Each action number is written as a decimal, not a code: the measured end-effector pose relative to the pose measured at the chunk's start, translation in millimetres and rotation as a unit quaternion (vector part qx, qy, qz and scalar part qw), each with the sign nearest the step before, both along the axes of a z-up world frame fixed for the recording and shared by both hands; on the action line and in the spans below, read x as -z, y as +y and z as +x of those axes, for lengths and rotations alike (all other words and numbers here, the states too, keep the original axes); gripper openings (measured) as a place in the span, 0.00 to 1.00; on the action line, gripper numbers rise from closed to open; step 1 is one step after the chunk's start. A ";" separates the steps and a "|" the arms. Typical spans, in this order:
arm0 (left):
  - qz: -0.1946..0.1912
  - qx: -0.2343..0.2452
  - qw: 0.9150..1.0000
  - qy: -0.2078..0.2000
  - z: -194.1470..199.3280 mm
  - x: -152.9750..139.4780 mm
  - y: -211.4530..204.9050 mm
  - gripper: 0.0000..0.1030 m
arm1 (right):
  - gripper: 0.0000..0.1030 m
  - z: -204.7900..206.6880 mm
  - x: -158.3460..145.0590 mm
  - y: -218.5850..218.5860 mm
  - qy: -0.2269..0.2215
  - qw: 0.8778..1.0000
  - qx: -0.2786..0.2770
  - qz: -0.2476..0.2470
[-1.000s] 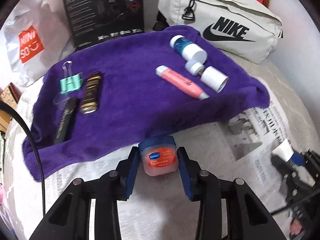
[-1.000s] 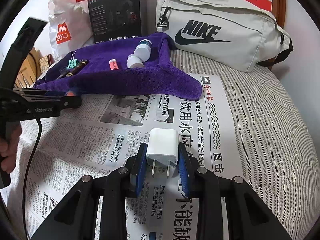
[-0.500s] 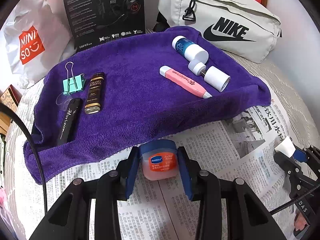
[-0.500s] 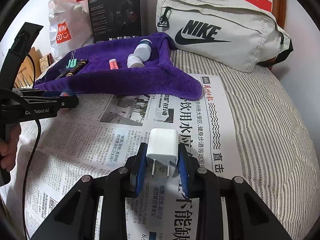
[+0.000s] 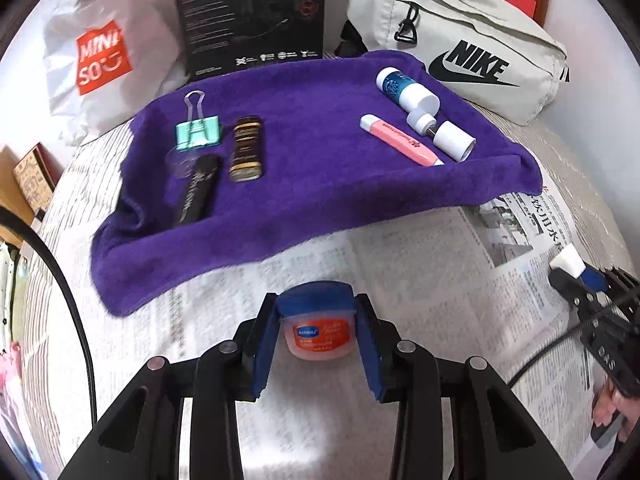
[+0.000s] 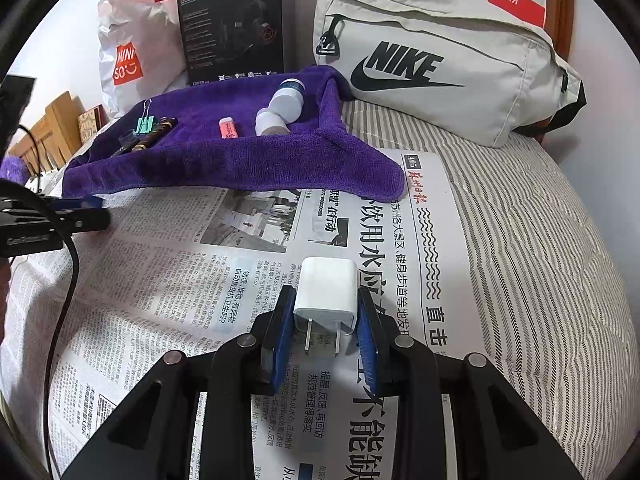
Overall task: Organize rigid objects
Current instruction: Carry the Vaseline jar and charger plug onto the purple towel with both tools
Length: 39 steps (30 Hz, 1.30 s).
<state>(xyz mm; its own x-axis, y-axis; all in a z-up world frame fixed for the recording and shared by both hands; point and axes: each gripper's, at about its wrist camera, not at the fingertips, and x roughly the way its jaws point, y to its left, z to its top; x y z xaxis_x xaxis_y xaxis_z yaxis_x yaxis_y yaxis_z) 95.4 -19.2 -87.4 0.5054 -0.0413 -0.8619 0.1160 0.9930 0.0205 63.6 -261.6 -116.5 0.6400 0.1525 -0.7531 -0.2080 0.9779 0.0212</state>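
My left gripper (image 5: 317, 312) is shut on a small jar with a blue lid and orange label (image 5: 317, 326), held above the newspaper just short of the purple towel (image 5: 316, 184). On the towel lie a green binder clip (image 5: 199, 131), a gold-black tube (image 5: 246, 148), a black pen-like stick (image 5: 196, 191), a pink tube (image 5: 400, 145) and white-blue bottles (image 5: 406, 90). My right gripper (image 6: 325, 320) is shut on a white plug adapter (image 6: 327, 294) over the newspaper (image 6: 200, 280); it also shows in the left wrist view (image 5: 576, 270).
A grey Nike bag (image 6: 436, 60) lies behind the towel on the right. A black headset box (image 6: 232, 28) and a white Miniso bag (image 6: 128, 52) stand at the back. Striped bedding (image 6: 540, 248) lies right of the newspaper. A black cable (image 5: 72, 300) hangs left.
My left gripper has pulled back and risen a little with the jar, so the towel looks farther away. The right gripper and adapter have held still.
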 end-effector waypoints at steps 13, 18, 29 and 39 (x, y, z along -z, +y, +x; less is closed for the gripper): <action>-0.011 -0.004 1.000 -0.004 -26.8 2.4 29.1 0.34 | 0.27 -1.2 -8.0 4.9 0.010 0.999 -0.030 0.023; -0.019 -0.005 1.000 -0.001 -27.5 4.9 31.8 0.31 | 0.27 -1.6 -20.4 20.5 0.001 0.998 -0.054 0.019; -0.074 -0.014 0.997 -0.011 -30.3 2.4 50.7 0.31 | 0.27 2.5 -30.6 45.1 -0.002 0.996 -0.086 0.023; -0.081 -0.024 0.996 -0.015 -27.2 -7.4 62.6 0.31 | 0.27 9.4 -38.1 56.6 -0.006 0.994 -0.105 0.023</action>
